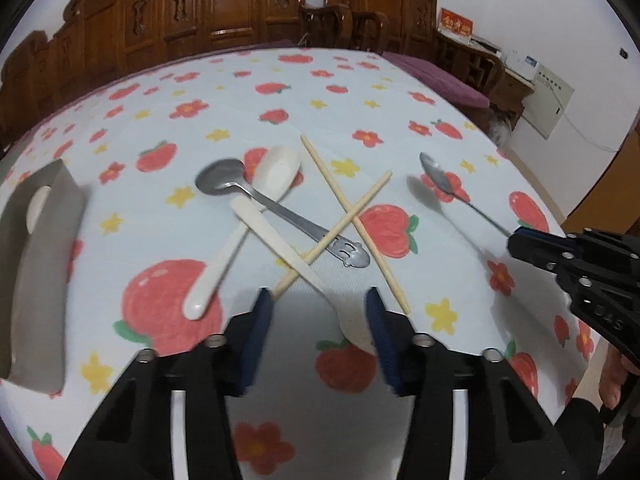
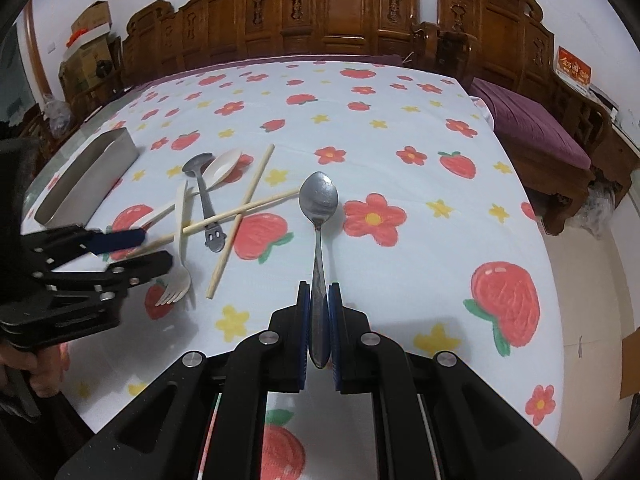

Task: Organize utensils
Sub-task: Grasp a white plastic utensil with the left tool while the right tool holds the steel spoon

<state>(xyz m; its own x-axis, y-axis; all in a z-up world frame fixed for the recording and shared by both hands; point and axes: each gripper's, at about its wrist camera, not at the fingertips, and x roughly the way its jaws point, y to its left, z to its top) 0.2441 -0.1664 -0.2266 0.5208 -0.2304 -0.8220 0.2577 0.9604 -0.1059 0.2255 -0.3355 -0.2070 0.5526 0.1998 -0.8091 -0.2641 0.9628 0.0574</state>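
A white tablecloth (image 2: 400,240) printed with red strawberries, red flowers and yellow stars covers the whole table. Carved dark wooden chair backs (image 2: 340,12) line its far edge against a pale wall, and a bench with a purple cushion (image 2: 532,128) runs along the side of the table away from the steel tray (image 2: 80,184). Cardboard boxes (image 2: 92,28) are stacked in the corner of the room beyond the tray.

The tray sits near the table's edge, with what looks like a white spoon inside it. Beside the tray lies the heap of utensils: a steel spoon with a smiling face on its handle (image 1: 280,216), a white ceramic spoon (image 1: 244,228), a white fork (image 2: 180,248) and two crossed chopsticks (image 1: 352,216).

The left gripper (image 1: 318,304) hovers over the near end of that heap, jaws half spread with the fork's head between them (whether the pads touch it cannot be told).

Farther from the tray, past the heap, the right gripper (image 2: 319,312) is pinched on the handle of a plain steel spoon (image 2: 319,208), its bowl held just above the cloth.
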